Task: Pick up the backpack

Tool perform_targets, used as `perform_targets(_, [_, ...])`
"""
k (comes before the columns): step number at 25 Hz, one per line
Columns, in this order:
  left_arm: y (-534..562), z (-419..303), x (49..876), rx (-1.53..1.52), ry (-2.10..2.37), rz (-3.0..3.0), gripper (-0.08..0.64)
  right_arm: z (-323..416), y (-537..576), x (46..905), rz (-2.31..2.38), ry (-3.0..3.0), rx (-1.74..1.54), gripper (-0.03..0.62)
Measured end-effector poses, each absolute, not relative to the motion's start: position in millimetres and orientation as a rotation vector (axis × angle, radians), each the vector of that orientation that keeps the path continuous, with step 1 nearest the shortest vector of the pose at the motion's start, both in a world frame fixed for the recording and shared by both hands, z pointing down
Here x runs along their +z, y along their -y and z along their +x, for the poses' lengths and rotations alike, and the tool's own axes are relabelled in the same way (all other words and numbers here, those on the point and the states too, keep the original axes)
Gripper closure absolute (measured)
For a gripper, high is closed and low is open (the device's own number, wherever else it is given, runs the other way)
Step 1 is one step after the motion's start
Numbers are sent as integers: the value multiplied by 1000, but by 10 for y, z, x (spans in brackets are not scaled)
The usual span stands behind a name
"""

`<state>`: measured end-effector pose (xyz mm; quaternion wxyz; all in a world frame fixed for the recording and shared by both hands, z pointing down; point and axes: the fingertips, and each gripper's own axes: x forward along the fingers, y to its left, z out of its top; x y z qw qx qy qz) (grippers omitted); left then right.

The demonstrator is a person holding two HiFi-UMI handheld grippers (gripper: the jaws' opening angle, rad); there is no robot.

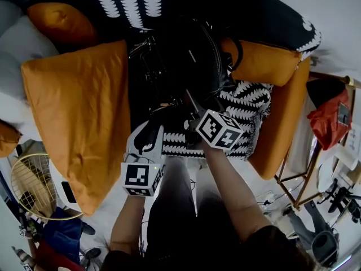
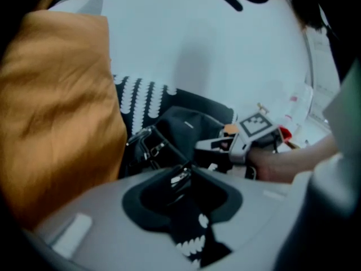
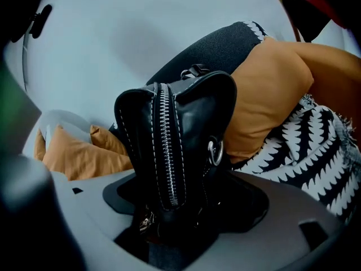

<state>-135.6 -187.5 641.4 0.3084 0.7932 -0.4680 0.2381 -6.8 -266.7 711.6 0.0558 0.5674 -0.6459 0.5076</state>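
A black leather backpack (image 1: 180, 61) with a silver zipper lies on the bed between orange pillows. In the right gripper view its zippered end (image 3: 175, 129) stands upright in the wide gap of my right gripper (image 3: 180, 208), whose jaws stand open around it. Seen from the head, the right gripper (image 1: 190, 113) reaches onto the bag's near end. My left gripper (image 1: 148, 131) sits just left of it at the bag's lower left corner. In the left gripper view its jaws (image 2: 183, 188) stand apart over a black strap with a metal clasp (image 2: 180, 176) and patterned cloth.
A large orange pillow (image 1: 79, 112) lies left of the bag and another (image 1: 265, 61) to its right. A black-and-white patterned blanket (image 1: 248, 112) lies under the bag's near side. A wire basket (image 1: 31, 185) stands on the floor at left, a wooden rack with red cloth (image 1: 330, 117) at right.
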Motion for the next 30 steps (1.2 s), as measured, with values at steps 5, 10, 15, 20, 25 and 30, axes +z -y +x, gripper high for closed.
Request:
perform_targets(5, [1866,-1477,6483,645,1250,2074,457,-100,2867,7136,1756,1988,1558,242])
perform_targets(10, [1903,-1532,6472,619,1276,2074,457,-125,2953,7177,1781,1945,1534,244])
perform_targets(15, [1909,-1502,6451,591,1283,2078,457,-79,2938,7204,1803,1897,1495,322])
perform_targets(20, [1876,-1537,6442,605,1277,2073,457,-106,2930,7196,1780,1889,1477,367])
perform_targets(25, [1897,-1706,6299,592,1316,2067,459,-240,2892,7039,1769,1900,1441,465])
perform_targets(30, [1911,-1772,6156,574,1325,2078,459,-389,2777,6841,1769,1930,1398,546])
